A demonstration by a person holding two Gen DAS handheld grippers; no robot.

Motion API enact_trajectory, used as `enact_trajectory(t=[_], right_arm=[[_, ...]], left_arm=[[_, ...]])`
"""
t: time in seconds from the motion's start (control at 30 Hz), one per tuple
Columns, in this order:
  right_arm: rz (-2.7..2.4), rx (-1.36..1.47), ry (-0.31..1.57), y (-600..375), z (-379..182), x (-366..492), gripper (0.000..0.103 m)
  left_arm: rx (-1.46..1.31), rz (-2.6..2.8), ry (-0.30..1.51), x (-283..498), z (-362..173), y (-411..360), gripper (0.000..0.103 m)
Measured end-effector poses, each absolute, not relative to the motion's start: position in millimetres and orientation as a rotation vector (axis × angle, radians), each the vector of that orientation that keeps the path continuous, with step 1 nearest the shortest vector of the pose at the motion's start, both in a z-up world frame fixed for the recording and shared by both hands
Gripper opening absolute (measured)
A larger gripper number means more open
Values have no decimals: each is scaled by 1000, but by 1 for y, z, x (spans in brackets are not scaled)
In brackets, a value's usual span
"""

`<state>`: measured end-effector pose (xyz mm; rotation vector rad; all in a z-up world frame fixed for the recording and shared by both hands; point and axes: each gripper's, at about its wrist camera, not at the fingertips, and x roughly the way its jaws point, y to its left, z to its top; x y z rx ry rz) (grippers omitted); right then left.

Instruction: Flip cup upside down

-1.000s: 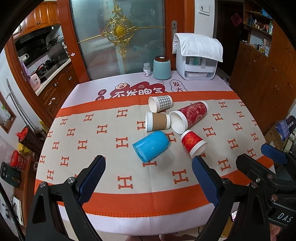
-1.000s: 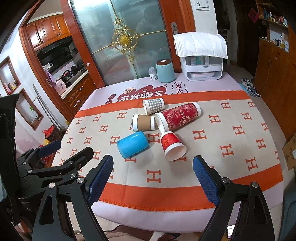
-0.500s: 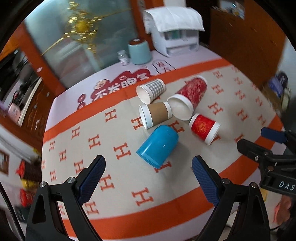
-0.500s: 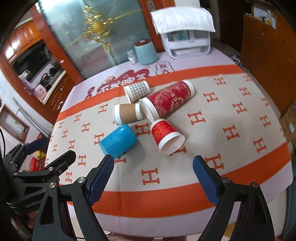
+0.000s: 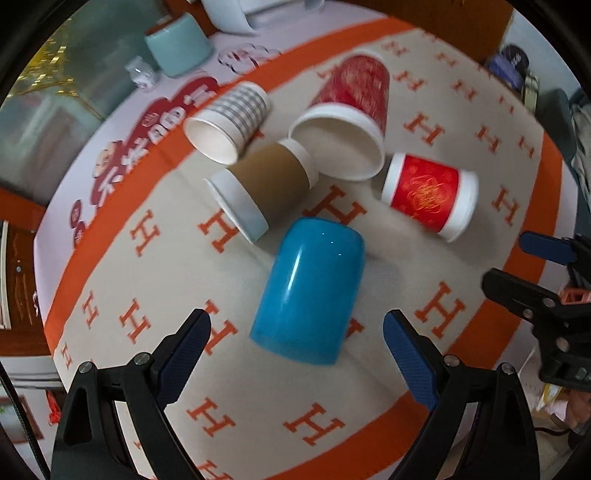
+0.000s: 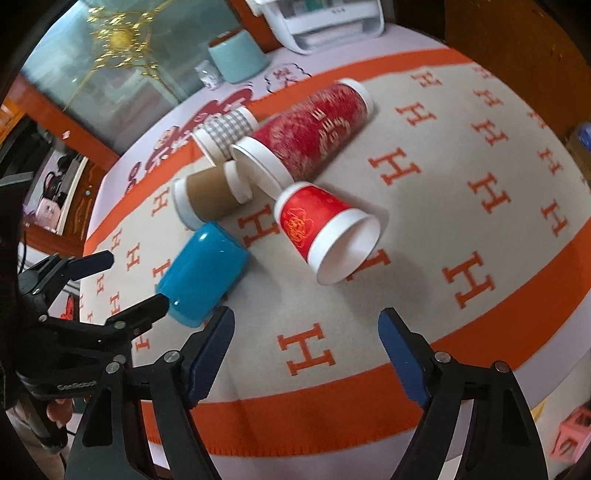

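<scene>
We see 5 cups lying on their sides on the worktop (image 5: 480,206), which is covered with a beige cloth (image 5: 147,280) printed with orange H marks and bordered in orange.

In the left wrist view, the blue cup (image 5: 310,291) lies at the centre of the frame, its mouth toward the lower edge, between and just ahead of the 2 blue-padded fingers of the left claw (image 5: 297,350). That claw is spread wide and grips nothing. Above the blue cup lies a brown-sleeved paper cup (image 5: 266,188), close beside it. Above that, at upper centre, is a grey checked cup (image 5: 229,122) with its open mouth toward the lower left. A tall red patterned cup (image 5: 351,114) lies at upper right with its white mouth facing us, and a small red cup (image 5: 428,195) sits to the right of centre.

In the right wrist view, the right claw (image 6: 306,347) is also held wide apart and empty, over bare cloth at the lower centre. The small red cup (image 6: 321,229) lies ahead of it at centre, mouth toward the lower right. The blue cup (image 6: 203,277) is at centre left, with the left claw's fingers (image 6: 92,262) on either side of its mouth end.

At the upper edge, a teal container (image 6: 236,55) and a white appliance (image 6: 332,18) stand at the far side.
</scene>
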<state>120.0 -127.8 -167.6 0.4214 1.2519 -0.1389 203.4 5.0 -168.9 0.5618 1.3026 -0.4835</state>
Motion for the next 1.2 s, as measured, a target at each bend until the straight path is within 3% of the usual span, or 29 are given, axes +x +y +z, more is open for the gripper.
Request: enact_trajectory(t=[0.67,0.73,0.87,1.2], right_arm=[[-284,580,1311,-159,-230,118,82],[-295,585,1309,-160,-231,119,82],[-311,596,1308,-165,-234,120,81],[-323,599,1303,-169,-234,114,80]], left_arm=[[743,-625,1401,220,-227,-30,93],[754,-639,1402,216,-230,-35,89],[775,-645,1430,211,-240,-42,71],[715,-605,1432,209,-242,-48,70]])
